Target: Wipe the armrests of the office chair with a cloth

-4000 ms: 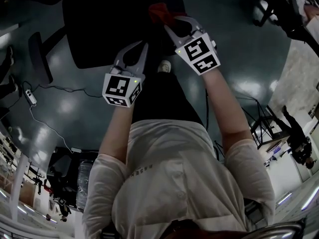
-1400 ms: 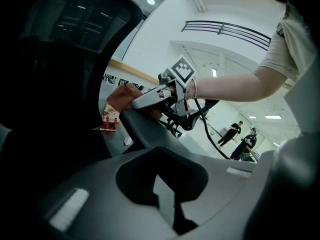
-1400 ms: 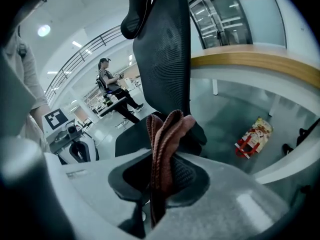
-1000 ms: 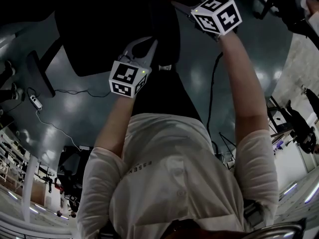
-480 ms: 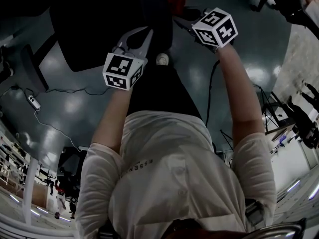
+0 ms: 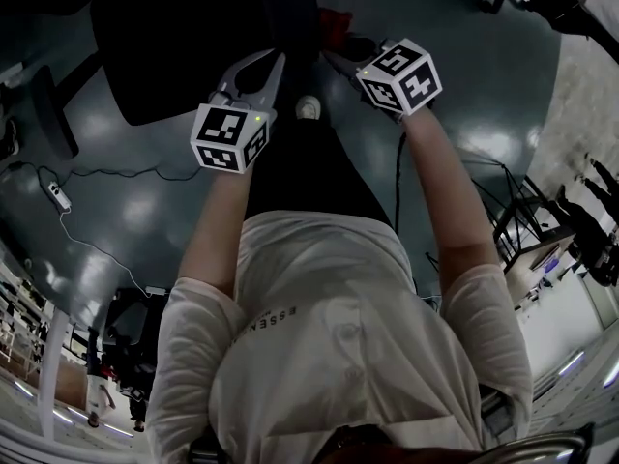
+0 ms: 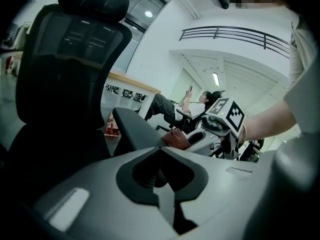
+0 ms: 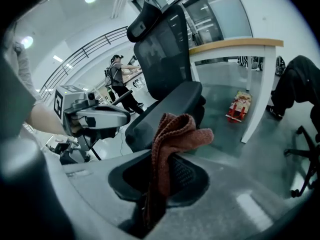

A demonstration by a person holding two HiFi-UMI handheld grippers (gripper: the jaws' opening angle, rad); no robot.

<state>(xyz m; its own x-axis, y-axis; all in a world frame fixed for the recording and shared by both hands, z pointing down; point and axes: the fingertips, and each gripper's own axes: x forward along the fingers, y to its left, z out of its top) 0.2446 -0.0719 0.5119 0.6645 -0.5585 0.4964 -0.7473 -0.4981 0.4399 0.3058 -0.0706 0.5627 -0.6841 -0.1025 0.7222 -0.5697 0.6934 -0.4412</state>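
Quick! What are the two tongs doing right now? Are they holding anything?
Left tongs: shut, holding nothing.
Right tongs: shut on the red-brown cloth.

Office chair (image 6: 184, 46) fills the upper centre of the head view and blocks the way forward. Floor (image 6: 474, 66) at upper right is open. At centre left, a cable (image 6: 106, 174) crosses it. In the right gripper view, a desk leg (image 8: 257, 99) and box (image 8: 239, 105) obstruct the right side.
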